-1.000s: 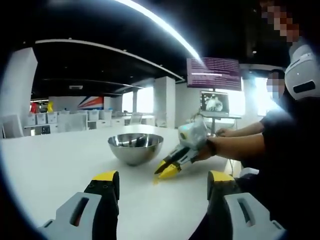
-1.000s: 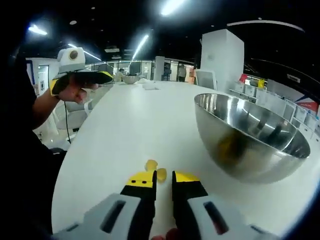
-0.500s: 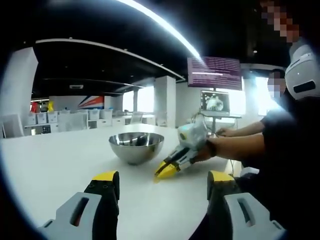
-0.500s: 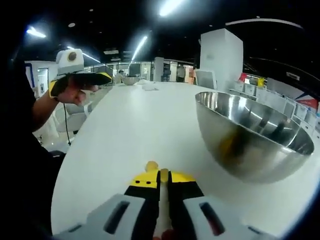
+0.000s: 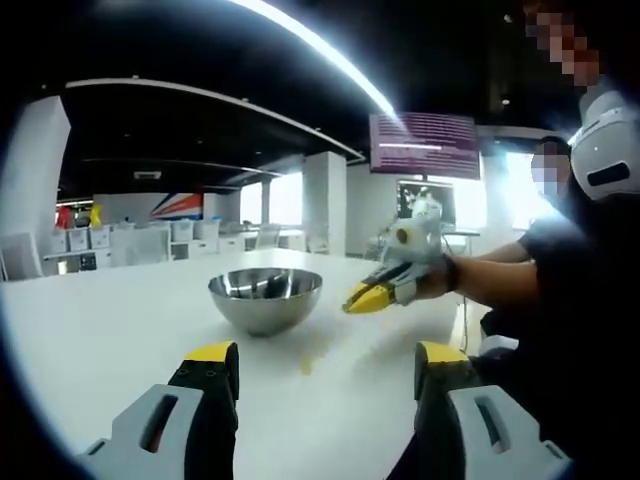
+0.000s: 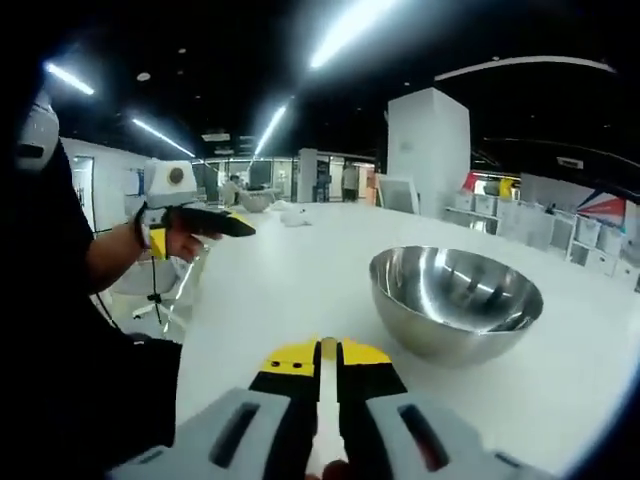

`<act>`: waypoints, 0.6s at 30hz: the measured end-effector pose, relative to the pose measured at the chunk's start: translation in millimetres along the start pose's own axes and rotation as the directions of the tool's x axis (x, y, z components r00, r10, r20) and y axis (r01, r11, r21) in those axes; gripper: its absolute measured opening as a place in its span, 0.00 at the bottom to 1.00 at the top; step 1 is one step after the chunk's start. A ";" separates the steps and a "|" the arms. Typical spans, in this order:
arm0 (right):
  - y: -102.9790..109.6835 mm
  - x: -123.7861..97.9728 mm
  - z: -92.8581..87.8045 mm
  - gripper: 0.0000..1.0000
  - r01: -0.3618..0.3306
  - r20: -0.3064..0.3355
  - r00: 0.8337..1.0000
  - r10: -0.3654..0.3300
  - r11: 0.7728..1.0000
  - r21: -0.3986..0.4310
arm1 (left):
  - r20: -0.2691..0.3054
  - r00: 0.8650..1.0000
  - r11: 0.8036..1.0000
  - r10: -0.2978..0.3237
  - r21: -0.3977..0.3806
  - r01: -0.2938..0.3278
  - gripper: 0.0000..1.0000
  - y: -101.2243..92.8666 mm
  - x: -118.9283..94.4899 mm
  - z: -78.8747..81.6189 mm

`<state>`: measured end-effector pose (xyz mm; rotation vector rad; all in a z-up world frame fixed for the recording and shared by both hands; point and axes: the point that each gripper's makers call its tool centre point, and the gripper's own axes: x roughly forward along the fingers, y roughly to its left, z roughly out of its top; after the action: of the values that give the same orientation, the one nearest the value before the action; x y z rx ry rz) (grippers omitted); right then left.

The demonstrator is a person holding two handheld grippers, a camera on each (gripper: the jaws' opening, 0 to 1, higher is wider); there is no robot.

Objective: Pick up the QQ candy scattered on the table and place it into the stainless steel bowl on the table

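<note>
The surface point(image 5: 90, 320) is a long white top, smooth and glossy, catching the ceiling lights. A steel bowl point(image 5: 265, 297) stands upright on it, just above centre at 11 o'clock in the left gripper view; in the right gripper view it sits at 3 o'clock. A small yellow candy point(image 5: 308, 366) lies on the surface at 6 o'clock from the bowl, near it but apart. At the far end, something small and pale point(image 6: 293, 215) rests at 12 o'clock, too blurred to name.
</note>
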<state>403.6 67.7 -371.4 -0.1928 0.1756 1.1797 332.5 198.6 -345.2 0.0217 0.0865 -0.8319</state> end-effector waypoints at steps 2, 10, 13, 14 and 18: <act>-0.4 -15.0 8.1 0.08 0.014 0.028 1.000 -0.014 1.000 0.004 | 0.000 1.000 1.000 -0.003 0.001 0.003 0.72 0.0 1.4 0.4; -7.2 -81.7 27.7 0.08 0.092 0.137 0.986 -0.096 0.995 0.034 | -0.003 1.000 1.000 -0.012 0.004 0.012 0.72 1.0 6.6 0.2; -11.9 -96.3 22.5 0.08 0.123 0.149 0.981 -0.127 0.992 0.041 | -0.006 1.000 1.000 -0.010 0.003 0.010 0.72 2.8 7.4 -1.4; -13.5 -99.8 21.2 0.08 0.131 0.154 0.978 -0.137 0.990 0.049 | -0.007 1.000 1.000 -0.010 0.002 0.010 0.72 3.2 7.5 -1.9; -18.0 -107.6 13.3 0.08 0.156 0.174 0.971 -0.166 0.985 0.074 | -0.010 1.000 1.000 -0.009 0.002 0.009 0.72 2.9 7.8 -2.8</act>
<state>380.8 -32.3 -332.0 -0.0466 0.0357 1.0226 339.7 194.9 -348.7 0.0273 0.0952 -0.8411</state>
